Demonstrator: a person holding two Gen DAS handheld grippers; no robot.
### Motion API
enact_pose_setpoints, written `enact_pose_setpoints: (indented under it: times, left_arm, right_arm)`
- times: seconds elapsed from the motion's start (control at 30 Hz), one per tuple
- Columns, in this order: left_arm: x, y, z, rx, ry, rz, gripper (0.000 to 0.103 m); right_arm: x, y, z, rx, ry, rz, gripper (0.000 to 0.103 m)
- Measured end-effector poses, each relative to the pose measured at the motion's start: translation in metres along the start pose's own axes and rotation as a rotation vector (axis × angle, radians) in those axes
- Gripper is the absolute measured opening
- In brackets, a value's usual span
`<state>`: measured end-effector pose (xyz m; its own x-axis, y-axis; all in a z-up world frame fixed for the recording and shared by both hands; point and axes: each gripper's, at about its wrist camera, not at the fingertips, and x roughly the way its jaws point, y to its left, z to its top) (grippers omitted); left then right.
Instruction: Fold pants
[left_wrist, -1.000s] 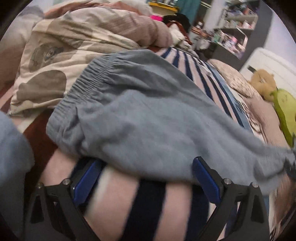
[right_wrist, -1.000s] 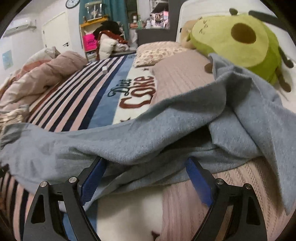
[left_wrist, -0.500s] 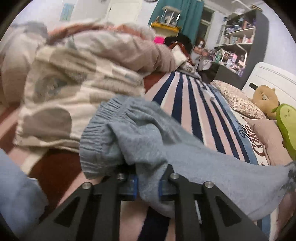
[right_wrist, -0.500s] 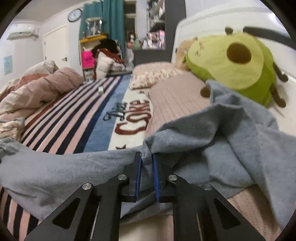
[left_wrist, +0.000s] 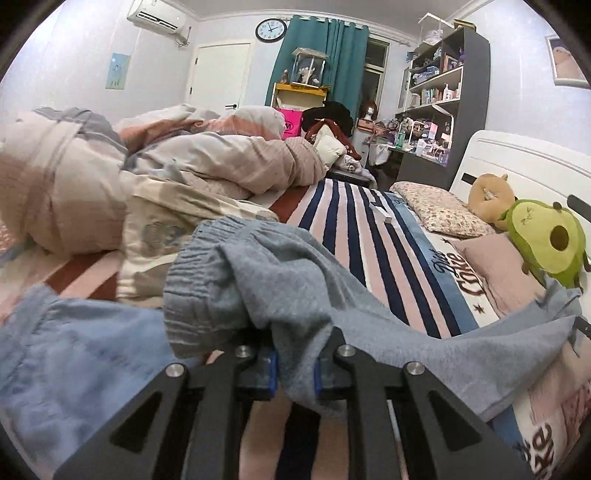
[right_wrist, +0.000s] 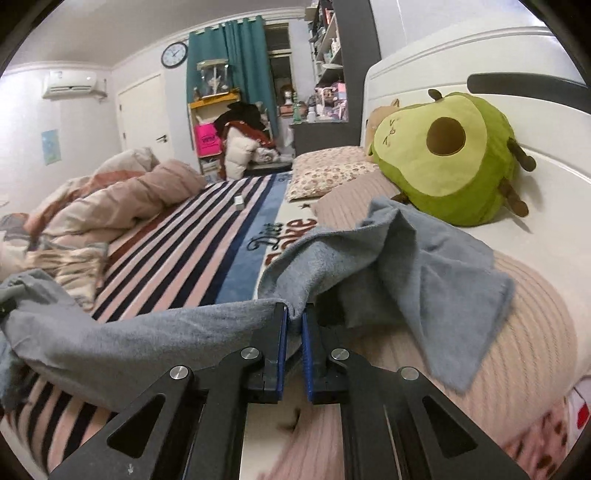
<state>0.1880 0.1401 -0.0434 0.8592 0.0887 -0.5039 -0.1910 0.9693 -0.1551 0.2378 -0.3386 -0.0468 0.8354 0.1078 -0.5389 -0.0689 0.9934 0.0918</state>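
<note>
The grey pants (left_wrist: 295, 280) hang stretched between my two grippers above the striped bed blanket (left_wrist: 354, 225). My left gripper (left_wrist: 294, 363) is shut on the pants near their gathered elastic waistband (left_wrist: 184, 273). My right gripper (right_wrist: 294, 332) is shut on the pants (right_wrist: 155, 343) near the leg end, whose loose cloth (right_wrist: 436, 273) drapes over a pink pillow (right_wrist: 528, 332). The cloth sags between the two grips.
A crumpled duvet (left_wrist: 177, 162) lies on the bed's far-left side. An avocado plush (right_wrist: 447, 158) leans on the white headboard (right_wrist: 480, 59). A floral pillow (left_wrist: 439, 210) and a small white box (left_wrist: 382, 212) lie on the blanket. A light-blue cloth (left_wrist: 74, 350) shows at lower left.
Both grippers went from open around the pants to shut on them, then lifted the cloth up off the bed; both views now look higher across the room.
</note>
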Motion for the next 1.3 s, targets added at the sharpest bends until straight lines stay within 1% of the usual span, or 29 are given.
enact_pose_setpoints:
  times: [0.07, 0.13, 0.17, 0.27, 0.33, 0.37, 0.4, 0.43, 0.47, 0.5, 0.53, 0.57, 0.6, 0.63, 0.67, 0.7, 0.73, 0.8, 0.87, 0.9, 0.93, 0.97, 1.0, 1.03, 1.07, 1.1, 1.17, 1.27, 1.3]
  left_arm:
    - [-0.018, 0.004, -0.008, 0.014, 0.013, 0.023, 0.011]
    - [-0.028, 0.012, -0.019, 0.014, 0.053, 0.053, 0.011]
    - [-0.028, 0.015, -0.026, 0.023, 0.091, 0.063, 0.012]
    - [-0.024, 0.024, -0.045, 0.023, 0.174, 0.077, 0.020]
    - [-0.025, 0.025, -0.053, 0.050, 0.215, 0.101, 0.033]
    - [-0.029, 0.025, -0.056, 0.060, 0.214, 0.102, 0.036]
    - [-0.036, 0.026, -0.055, 0.065, 0.206, 0.097, 0.043]
    - [-0.042, 0.026, -0.054, 0.065, 0.196, 0.093, 0.049]
    - [-0.049, 0.026, -0.051, 0.063, 0.177, 0.088, 0.052]
    - [-0.057, 0.026, -0.046, 0.066, 0.151, 0.091, 0.059]
    - [-0.062, 0.025, -0.042, 0.073, 0.128, 0.103, 0.070]
    - [-0.070, 0.023, -0.035, 0.097, 0.079, 0.145, 0.076]
    - [-0.075, 0.021, -0.030, 0.114, 0.050, 0.173, 0.081]
    - [-0.081, 0.019, -0.022, 0.135, 0.006, 0.200, 0.081]
    - [-0.081, 0.018, -0.017, 0.137, -0.009, 0.195, 0.081]
    - [-0.080, 0.019, -0.010, 0.132, -0.018, 0.174, 0.081]
    - [-0.076, 0.020, -0.005, 0.126, -0.012, 0.151, 0.081]
    - [-0.062, 0.017, -0.003, 0.142, 0.020, 0.131, 0.081]
    - [-0.043, 0.011, -0.007, 0.165, 0.064, 0.094, 0.081]
    - [-0.031, 0.007, -0.011, 0.174, 0.093, 0.064, 0.081]
    - [-0.023, 0.005, -0.014, 0.182, 0.111, 0.054, 0.081]
    - [-0.012, 0.001, -0.018, 0.196, 0.134, 0.058, 0.081]
    - [-0.004, -0.001, -0.021, 0.204, 0.148, 0.065, 0.081]
    - [0.007, -0.004, -0.024, 0.214, 0.173, 0.062, 0.081]
    - [0.017, -0.005, -0.026, 0.216, 0.201, 0.036, 0.081]
    - [0.023, -0.007, -0.028, 0.214, 0.217, 0.018, 0.081]
    - [0.041, -0.012, -0.031, 0.227, 0.266, -0.011, 0.081]
    - [0.059, -0.022, -0.037, 0.287, 0.307, 0.003, 0.081]
    - [0.063, -0.025, -0.039, 0.310, 0.318, 0.003, 0.081]
  right_arm:
    - [-0.012, 0.003, -0.008, -0.009, 0.033, 0.026, 0.003]
    - [-0.016, 0.009, -0.018, -0.026, 0.085, 0.044, 0.003]
    - [-0.017, 0.010, -0.023, -0.026, 0.105, 0.050, 0.003]
    - [-0.011, 0.009, -0.038, -0.031, 0.166, 0.048, 0.007]
    - [-0.003, 0.007, -0.043, -0.036, 0.200, 0.042, 0.007]
    - [-0.001, 0.006, -0.044, -0.041, 0.208, 0.038, 0.008]
    - [-0.001, 0.003, -0.044, -0.042, 0.211, 0.035, 0.018]
    - [-0.001, 0.000, -0.043, -0.041, 0.205, 0.038, 0.033]
    - [-0.004, -0.002, -0.042, -0.043, 0.193, 0.035, 0.040]
    - [-0.007, -0.003, -0.040, -0.048, 0.176, 0.028, 0.049]
    - [-0.010, -0.005, -0.037, -0.060, 0.156, 0.015, 0.052]
    - [-0.011, -0.007, -0.032, -0.074, 0.144, -0.004, 0.053]
    - [-0.010, -0.012, -0.027, -0.080, 0.139, -0.028, 0.055]
    - [-0.008, -0.016, -0.024, -0.075, 0.141, -0.039, 0.055]
    - [-0.002, -0.024, -0.020, -0.059, 0.153, -0.053, 0.055]
    - [0.005, -0.033, -0.018, -0.037, 0.174, -0.074, 0.056]
    - [0.010, -0.037, -0.018, -0.027, 0.188, -0.087, 0.060]
    - [0.026, -0.046, -0.019, -0.043, 0.230, -0.124, 0.063]
    - [0.037, -0.048, -0.022, -0.104, 0.213, -0.197, 0.063]
    - [0.041, -0.049, -0.022, -0.144, 0.186, -0.249, 0.060]
    - [0.043, -0.052, -0.020, -0.164, 0.160, -0.283, 0.053]
    - [0.045, -0.056, -0.017, -0.171, 0.139, -0.307, 0.045]
    - [0.049, -0.063, -0.010, -0.165, 0.121, -0.328, 0.030]
    - [0.051, -0.070, -0.002, -0.149, 0.113, -0.318, 0.013]
    - [0.054, -0.075, 0.005, -0.137, 0.106, -0.309, 0.004]
    - [0.056, -0.079, 0.014, -0.134, 0.095, -0.311, 0.002]
    - [0.056, -0.081, 0.031, -0.139, 0.050, -0.324, 0.002]
    - [0.051, -0.081, 0.058, -0.158, -0.035, -0.371, 0.002]
    - [0.050, -0.081, 0.064, -0.160, -0.049, -0.385, 0.002]
